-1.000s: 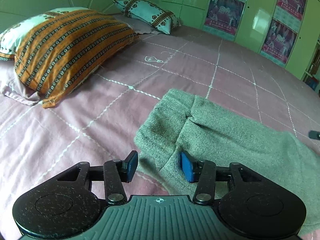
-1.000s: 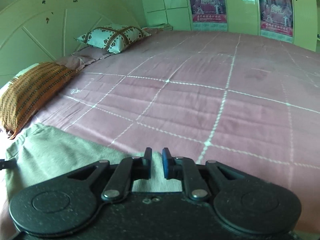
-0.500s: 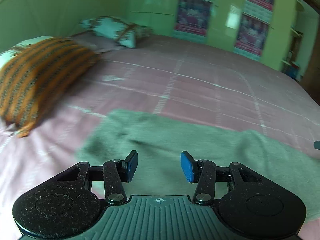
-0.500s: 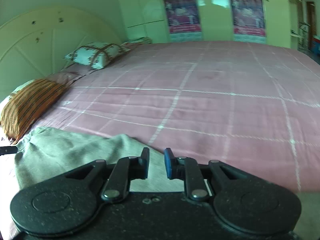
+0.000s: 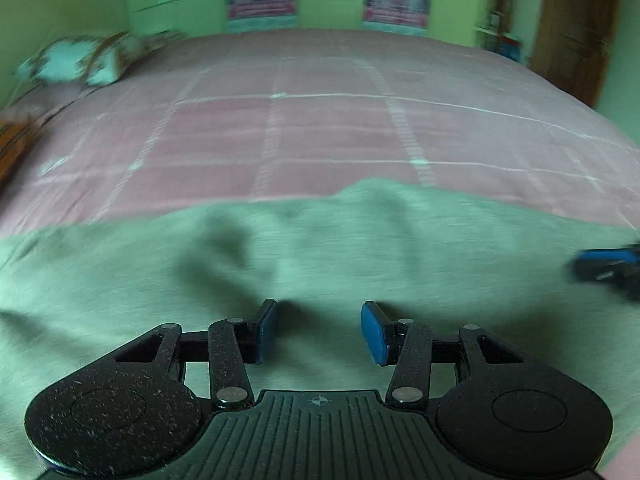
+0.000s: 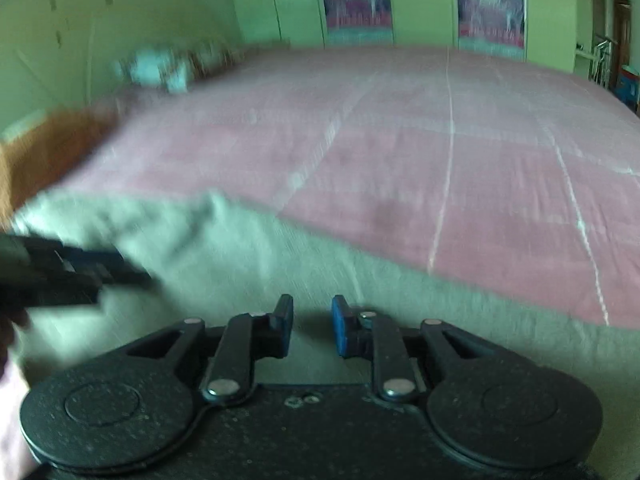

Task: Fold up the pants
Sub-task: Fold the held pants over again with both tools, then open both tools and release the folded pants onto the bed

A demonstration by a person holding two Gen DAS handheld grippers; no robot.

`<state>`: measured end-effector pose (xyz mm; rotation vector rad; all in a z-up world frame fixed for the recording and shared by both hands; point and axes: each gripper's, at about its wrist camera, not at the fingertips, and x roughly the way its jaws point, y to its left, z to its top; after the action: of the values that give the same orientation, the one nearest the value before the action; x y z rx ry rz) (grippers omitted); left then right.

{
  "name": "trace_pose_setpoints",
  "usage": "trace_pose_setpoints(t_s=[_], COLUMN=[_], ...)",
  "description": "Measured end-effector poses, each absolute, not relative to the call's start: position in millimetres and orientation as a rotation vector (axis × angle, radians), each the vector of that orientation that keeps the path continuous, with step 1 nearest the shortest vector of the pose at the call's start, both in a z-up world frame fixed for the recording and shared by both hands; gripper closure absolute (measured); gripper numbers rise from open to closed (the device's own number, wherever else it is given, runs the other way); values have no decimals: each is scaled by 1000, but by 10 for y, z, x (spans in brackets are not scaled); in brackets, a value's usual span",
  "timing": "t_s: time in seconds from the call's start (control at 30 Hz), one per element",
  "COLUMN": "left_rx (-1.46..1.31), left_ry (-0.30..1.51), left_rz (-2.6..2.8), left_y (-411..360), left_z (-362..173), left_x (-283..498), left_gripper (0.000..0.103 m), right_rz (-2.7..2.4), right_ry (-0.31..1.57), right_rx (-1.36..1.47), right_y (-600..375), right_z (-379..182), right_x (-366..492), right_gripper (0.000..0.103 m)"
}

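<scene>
Grey-green pants (image 5: 320, 248) lie spread across the near part of a pink bed; they also show in the right wrist view (image 6: 280, 264). My left gripper (image 5: 319, 330) is open and empty, low over the pants' near side. My right gripper (image 6: 312, 326) is open with a narrower gap, empty, also over the pants. The right gripper's tip shows at the right edge of the left wrist view (image 5: 608, 266). The left gripper shows blurred at the left of the right wrist view (image 6: 76, 270). Both views are motion-blurred.
The pink quilted bedspread (image 5: 340, 128) stretches away beyond the pants. A patterned pillow (image 5: 80, 62) lies at the far left by the headboard, an orange striped pillow (image 6: 48, 148) nearer. Green wardrobes with posters (image 6: 488, 12) line the far wall; a brown door (image 5: 572, 28) stands right.
Both grippers have swung right and come in over the pants toward each other. The right gripper's jaws have opened wider. The left gripper has stayed open.
</scene>
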<state>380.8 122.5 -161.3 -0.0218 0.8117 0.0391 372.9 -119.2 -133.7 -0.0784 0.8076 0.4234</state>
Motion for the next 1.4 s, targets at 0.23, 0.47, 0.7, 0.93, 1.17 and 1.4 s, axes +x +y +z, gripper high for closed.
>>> trace_pose_setpoints(t_s=[0.23, 0.47, 0.7, 0.93, 1.17, 1.4], left_rx=[-20, -51, -33, -79, -43, -18], left_ry=[836, 808, 849, 812, 824, 842], left_rz=[119, 186, 224, 137, 83, 85], left_y=[1748, 1859, 1861, 1630, 1244, 1098], left_z=[-1580, -1450, -1494, -1358, -1434, -1445], left_x=[3523, 3325, 3183, 2872, 2721, 2733], left_gripper=[56, 56, 56, 56, 55, 41], right_rz=[209, -50, -109, -136, -233, -252], right_ry=[802, 772, 814, 676, 670, 627], right_rx=[62, 127, 140, 360, 544, 728], right_y=[-2479, -3563, -3947, -4348, -4758, -5038], right_z=[-1326, -1187, -1319, -1062, -1196, -1385], right_x=[3833, 3605, 3205, 2466, 2122, 2088], right_gripper=[103, 83, 84, 65, 65, 83])
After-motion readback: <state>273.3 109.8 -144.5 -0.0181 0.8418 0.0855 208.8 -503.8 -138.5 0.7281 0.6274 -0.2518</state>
